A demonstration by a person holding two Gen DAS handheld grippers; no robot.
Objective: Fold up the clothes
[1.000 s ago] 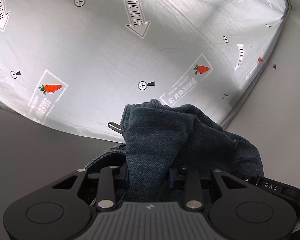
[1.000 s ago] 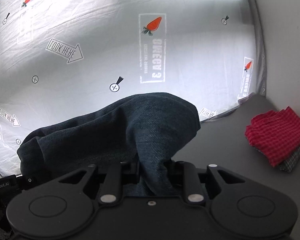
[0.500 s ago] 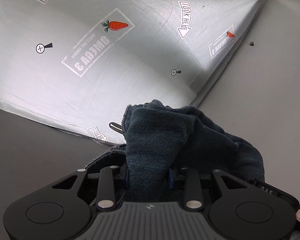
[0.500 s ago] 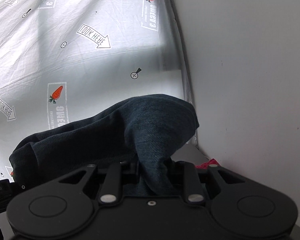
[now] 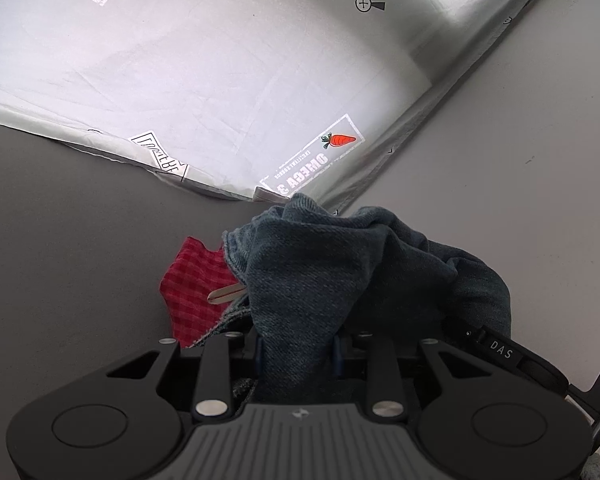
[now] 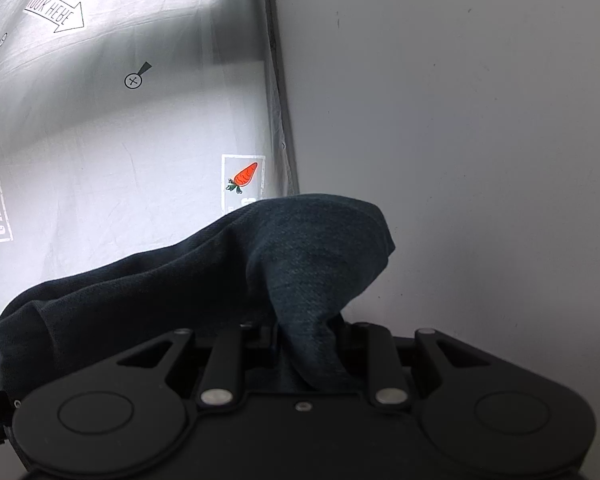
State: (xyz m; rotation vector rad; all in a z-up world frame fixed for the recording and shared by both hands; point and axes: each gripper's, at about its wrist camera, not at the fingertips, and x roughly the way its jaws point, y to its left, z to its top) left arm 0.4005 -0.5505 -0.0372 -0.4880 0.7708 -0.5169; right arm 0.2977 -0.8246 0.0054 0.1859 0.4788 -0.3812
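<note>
Bunched dark denim garment above red checked cloth.

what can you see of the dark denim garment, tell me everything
The dark denim garment is blue-black twill-like cloth with a stitched hem and a pale tab at its edge. It is bunched and lifted, pinched by the left gripper, whose jaws are closing, and the right gripper. It drapes between them, above a red checked cloth.

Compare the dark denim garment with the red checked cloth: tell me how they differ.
The dark denim garment is plain blue-black; the red checked cloth is patterned red. The denim is bunched and pinched in both grippers; the checked cloth lies untouched on the grey surface. The denim partly hides the checked cloth. Both are fabric.
</note>
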